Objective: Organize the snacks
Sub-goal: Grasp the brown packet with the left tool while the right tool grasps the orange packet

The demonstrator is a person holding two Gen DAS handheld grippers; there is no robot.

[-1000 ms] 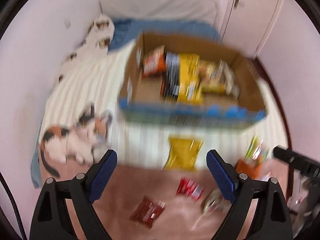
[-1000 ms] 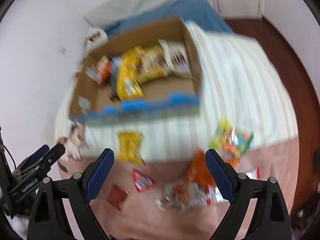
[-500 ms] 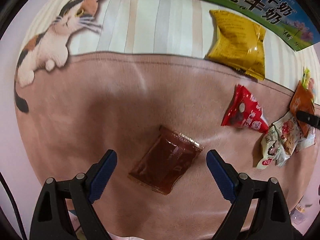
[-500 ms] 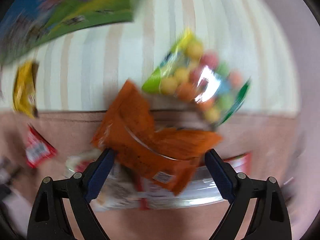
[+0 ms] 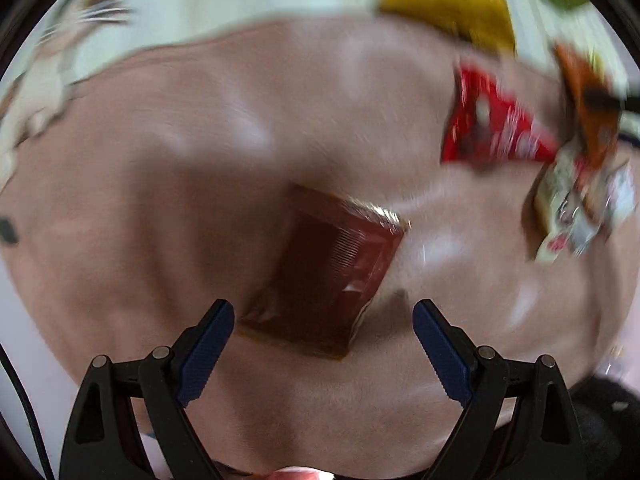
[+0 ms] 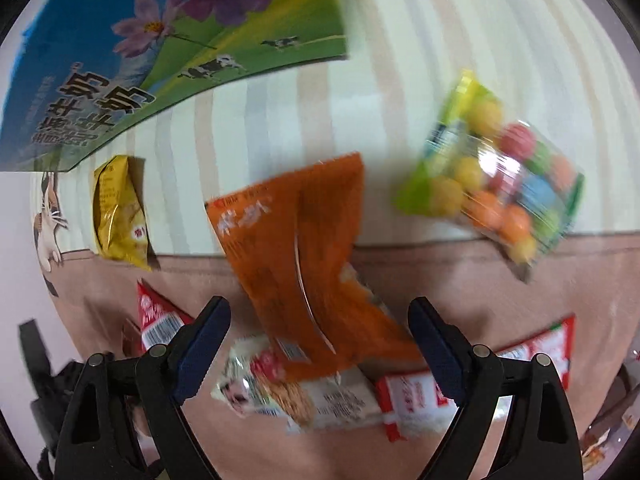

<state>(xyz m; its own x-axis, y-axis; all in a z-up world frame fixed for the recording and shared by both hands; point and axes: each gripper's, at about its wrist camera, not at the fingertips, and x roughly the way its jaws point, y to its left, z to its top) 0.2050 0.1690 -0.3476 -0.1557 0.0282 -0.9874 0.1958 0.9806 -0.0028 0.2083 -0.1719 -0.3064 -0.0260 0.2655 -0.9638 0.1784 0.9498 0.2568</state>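
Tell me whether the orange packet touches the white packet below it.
Touching. The right wrist view shows the orange packet's lower end lying over the white packet's top edge, with no blanket visible between them.

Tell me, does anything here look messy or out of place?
Yes. Snack packets lie scattered loose on the blanket: an orange bag lies askew across a pale packet, and a bag of coloured balls sits tilted nearby.
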